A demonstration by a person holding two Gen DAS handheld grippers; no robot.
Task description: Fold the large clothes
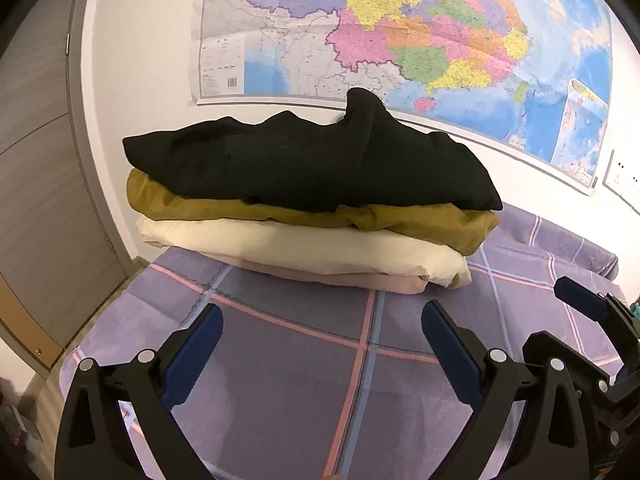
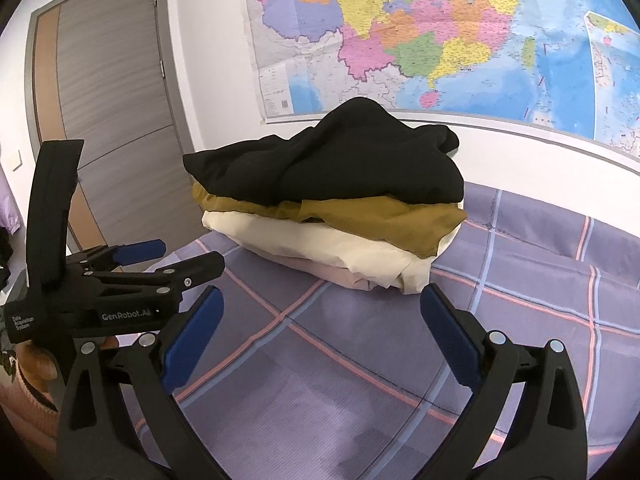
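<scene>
The left gripper (image 1: 322, 334) hangs low over the bed with its blue-padded fingers spread wide and nothing between them; the right gripper (image 2: 322, 314) is beside it, equally released and empty. Each shows in the other's view, close together at the near side of the bed, which suggests the person is pausing between garments rather than reaching for one.

Under both tools lies the purple checked bedspread (image 1: 288, 344), bare where a garment would be laid out for folding. Beyond it, toward the wall, sits the stack of clothes: a black garment (image 1: 304, 160) on top, bunched with a peak sticking up (less tidy than the layers below), then a mustard garment (image 1: 420, 220), a cream garment (image 1: 300, 248) and a pink garment (image 1: 360, 278) at the bottom. The stack is well apart from both grippers, presumably parked against the wall to keep the working area free.

Behind hangs a wall map (image 1: 400, 28), and a grey door (image 2: 112, 112) stands to the left.
</scene>
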